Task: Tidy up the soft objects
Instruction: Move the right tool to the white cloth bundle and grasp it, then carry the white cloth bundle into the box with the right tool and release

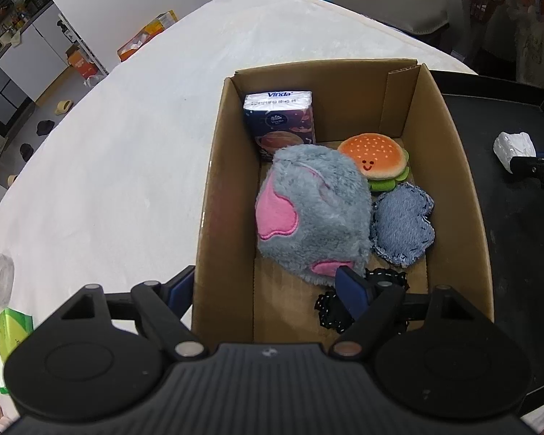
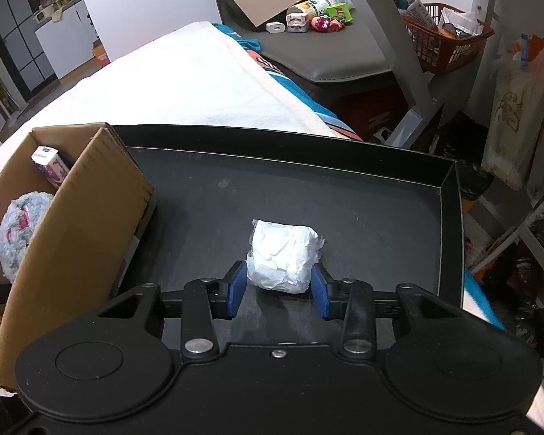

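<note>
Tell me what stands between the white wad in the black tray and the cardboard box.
Only the cardboard box's own side wall, which rises beside the black tray. The right gripper is closed on the white wad, which must be lifted over that wall. Nothing else visible stands between.

A lived-in home, cluttered like a spare room: a white blanket [image 2: 199, 83] covers the bench, toy figures [image 2: 322, 21] and a charger [image 2: 275, 28] lie on a grey surface beyond, an orange laundry basket [image 2: 449, 41] sits far right, and white cabinets [image 1: 29, 47] stand far left.
</note>
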Tool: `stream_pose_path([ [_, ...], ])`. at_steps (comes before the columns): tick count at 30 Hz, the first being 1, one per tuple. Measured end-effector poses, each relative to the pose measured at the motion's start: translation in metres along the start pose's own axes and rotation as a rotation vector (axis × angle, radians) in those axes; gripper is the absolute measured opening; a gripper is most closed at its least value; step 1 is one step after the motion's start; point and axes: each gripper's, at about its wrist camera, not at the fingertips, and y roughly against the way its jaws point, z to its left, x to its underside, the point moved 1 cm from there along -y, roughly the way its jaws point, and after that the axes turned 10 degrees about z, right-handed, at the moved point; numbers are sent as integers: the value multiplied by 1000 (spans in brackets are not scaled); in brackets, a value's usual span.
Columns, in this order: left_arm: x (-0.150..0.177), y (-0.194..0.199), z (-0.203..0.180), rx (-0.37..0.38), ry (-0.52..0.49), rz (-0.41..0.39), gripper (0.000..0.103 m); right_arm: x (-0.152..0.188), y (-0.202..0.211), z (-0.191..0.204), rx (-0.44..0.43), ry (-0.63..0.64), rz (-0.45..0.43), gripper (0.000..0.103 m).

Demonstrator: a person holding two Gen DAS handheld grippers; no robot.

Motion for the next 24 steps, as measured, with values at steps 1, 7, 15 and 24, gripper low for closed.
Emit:
stream_pose_path([
  [1,1,0,1,2,2,-1,80,0,1,0,1,0,-1,37],
  [7,2,2,8,23,19,-13,80,6,7,5,18,4,9,36],
  [15,8,2,20,52,56,-25,80,10,22,18,53,24,3,36],
  [24,18,3,38,85,87,-47,80,13,42,32,76,44,-17,36],
])
